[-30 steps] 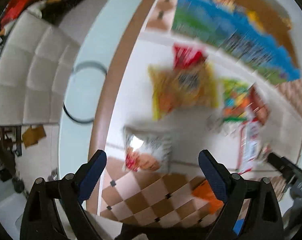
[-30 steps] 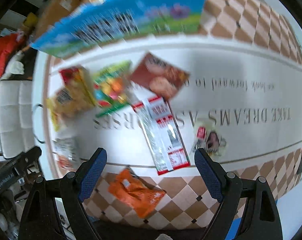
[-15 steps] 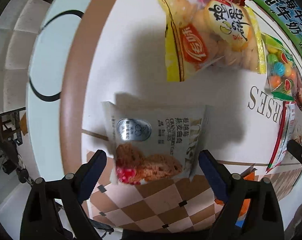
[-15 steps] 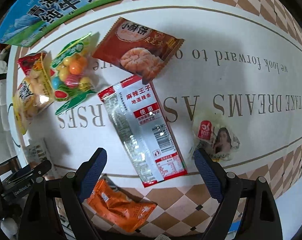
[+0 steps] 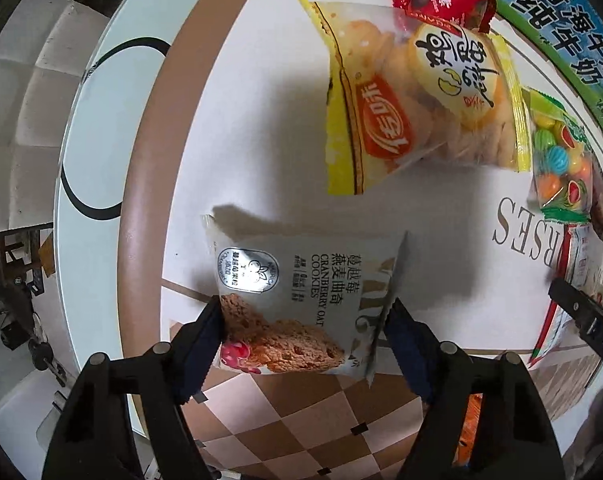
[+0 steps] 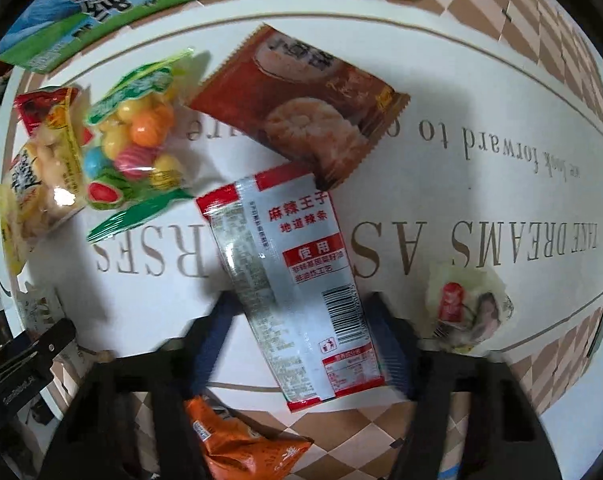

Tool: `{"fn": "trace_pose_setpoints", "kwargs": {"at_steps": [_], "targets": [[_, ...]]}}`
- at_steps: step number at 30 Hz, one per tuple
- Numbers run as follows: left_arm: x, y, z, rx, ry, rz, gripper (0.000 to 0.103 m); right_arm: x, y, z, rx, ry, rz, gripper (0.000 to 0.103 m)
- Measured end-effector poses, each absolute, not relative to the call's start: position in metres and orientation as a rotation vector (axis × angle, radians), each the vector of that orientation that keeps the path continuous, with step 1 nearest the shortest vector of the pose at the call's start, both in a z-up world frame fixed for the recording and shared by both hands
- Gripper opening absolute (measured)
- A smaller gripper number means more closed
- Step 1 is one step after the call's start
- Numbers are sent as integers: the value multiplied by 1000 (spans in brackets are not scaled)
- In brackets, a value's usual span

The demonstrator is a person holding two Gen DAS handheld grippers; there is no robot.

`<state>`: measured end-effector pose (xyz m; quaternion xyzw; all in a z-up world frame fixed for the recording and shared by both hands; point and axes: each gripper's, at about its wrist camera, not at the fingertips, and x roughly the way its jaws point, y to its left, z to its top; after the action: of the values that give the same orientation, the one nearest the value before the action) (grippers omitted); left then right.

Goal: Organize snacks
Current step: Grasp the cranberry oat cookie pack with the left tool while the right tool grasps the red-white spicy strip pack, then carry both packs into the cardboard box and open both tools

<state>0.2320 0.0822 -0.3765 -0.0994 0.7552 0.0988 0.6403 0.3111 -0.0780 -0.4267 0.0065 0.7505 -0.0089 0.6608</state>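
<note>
My left gripper (image 5: 303, 330) has just closed onto the cranberry cookie packet (image 5: 301, 300) on the tablecloth (image 5: 261, 140). Only the right view shows my right gripper (image 6: 301, 340) closing around the red-and-silver packet (image 6: 297, 280); contact is blurred.

The left gripper (image 5: 305, 332) points straight down, its black arms and dark blue pads at either side edge of a grey cookie packet (image 5: 301, 300); the jaws have just been closing and the pads touch it. The right gripper (image 6: 305, 344), also pointing down, has just been closing its jaws around a silver-and-red snack packet (image 6: 297, 288), blurred.
</note>
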Motion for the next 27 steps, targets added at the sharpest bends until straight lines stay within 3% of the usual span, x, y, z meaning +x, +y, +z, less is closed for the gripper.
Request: {"fn": "trace_pose_setpoints", "kwargs": {"at_steps": [15,27], "targets": [[240,48,-336,-178,1673,152,76,294,-100,-419,247,1753,-13,46],[285,13,-233,-197,1517,-11,76,320,-130,-320,419,1608,86,45]]}}
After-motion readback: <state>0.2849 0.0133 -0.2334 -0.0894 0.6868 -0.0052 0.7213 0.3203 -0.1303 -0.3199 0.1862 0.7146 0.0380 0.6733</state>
